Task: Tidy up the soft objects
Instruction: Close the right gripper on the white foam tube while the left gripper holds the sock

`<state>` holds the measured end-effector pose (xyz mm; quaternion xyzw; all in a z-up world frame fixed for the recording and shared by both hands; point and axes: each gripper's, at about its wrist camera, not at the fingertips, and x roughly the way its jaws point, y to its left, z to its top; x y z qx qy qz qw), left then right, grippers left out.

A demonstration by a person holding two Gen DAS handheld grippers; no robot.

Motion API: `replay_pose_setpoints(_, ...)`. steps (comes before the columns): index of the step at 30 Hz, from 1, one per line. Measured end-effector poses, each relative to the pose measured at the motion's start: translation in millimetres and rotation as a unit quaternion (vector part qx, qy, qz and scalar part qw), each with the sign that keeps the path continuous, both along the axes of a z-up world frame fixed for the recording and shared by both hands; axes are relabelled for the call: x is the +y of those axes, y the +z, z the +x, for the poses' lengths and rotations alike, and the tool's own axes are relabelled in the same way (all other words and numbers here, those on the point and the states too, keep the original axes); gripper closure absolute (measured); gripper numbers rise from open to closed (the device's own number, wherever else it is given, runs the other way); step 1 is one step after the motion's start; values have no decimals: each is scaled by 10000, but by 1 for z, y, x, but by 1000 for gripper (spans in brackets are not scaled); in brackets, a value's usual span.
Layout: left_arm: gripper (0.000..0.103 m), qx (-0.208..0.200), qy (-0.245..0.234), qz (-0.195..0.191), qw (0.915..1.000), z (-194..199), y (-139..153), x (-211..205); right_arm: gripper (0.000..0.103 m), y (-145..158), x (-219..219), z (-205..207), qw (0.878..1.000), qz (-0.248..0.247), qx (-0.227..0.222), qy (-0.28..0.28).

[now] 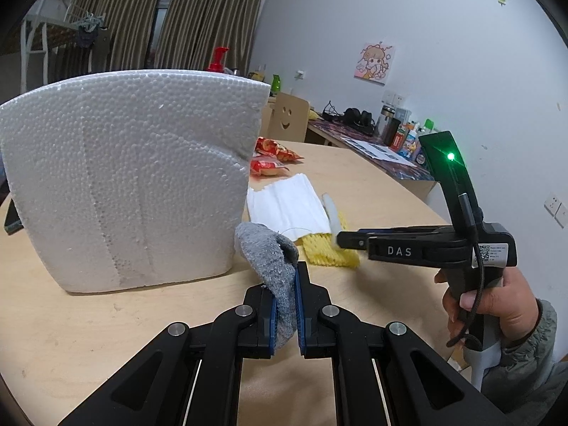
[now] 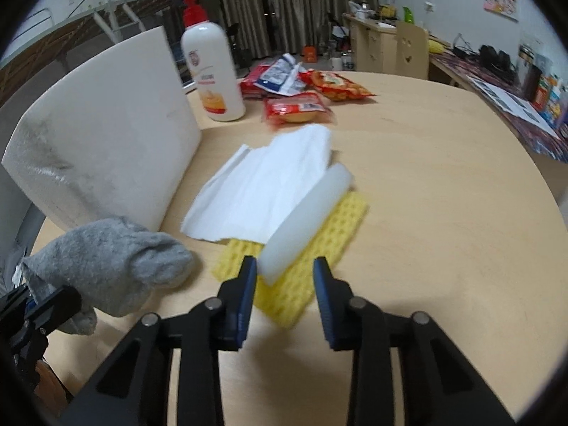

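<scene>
The task looked barely begun. The left gripper point(image 1: 285, 305) had its fingers pinched tight on a grey sock point(image 2: 106, 262), lifted off the table point(image 2: 443, 213) beside the foam block point(image 1: 124, 177). The right gripper point(image 2: 284, 284) held its fingers partly apart around a white foam strip point(image 2: 305, 220), not clamping it. Yellow mesh point(image 2: 319, 248) and white paper sheet point(image 2: 262, 184) lay unsorted.

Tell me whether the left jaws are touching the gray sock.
Touching. The left wrist view shows the left gripper with both blue pads pressed against the gray sock, which is pinched between the jaws and drapes over them.
</scene>
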<state>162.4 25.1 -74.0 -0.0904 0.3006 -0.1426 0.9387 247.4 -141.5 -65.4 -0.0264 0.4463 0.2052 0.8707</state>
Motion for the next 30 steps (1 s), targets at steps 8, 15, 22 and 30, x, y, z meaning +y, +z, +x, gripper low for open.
replay_pose_setpoints(8,94,-44,-36,41,10000,-3,2,-2,66,9,4,-5,9989,-277,-335,-199)
replay_pose_setpoints(15,94,-55,-22,55,10000,-3,3,-3,66,5,15,6,9993,-239,-260,-116)
replay_pose_setpoints(22,94,-62,-32,44,10000,-4,2,-4,66,-1,4,7,9991,-184,-180,-336)
replay_pose_setpoints(30,94,-91,-64,75,9999,-8,4,-7,66,-4,-10,7,9986,12,-108,-525)
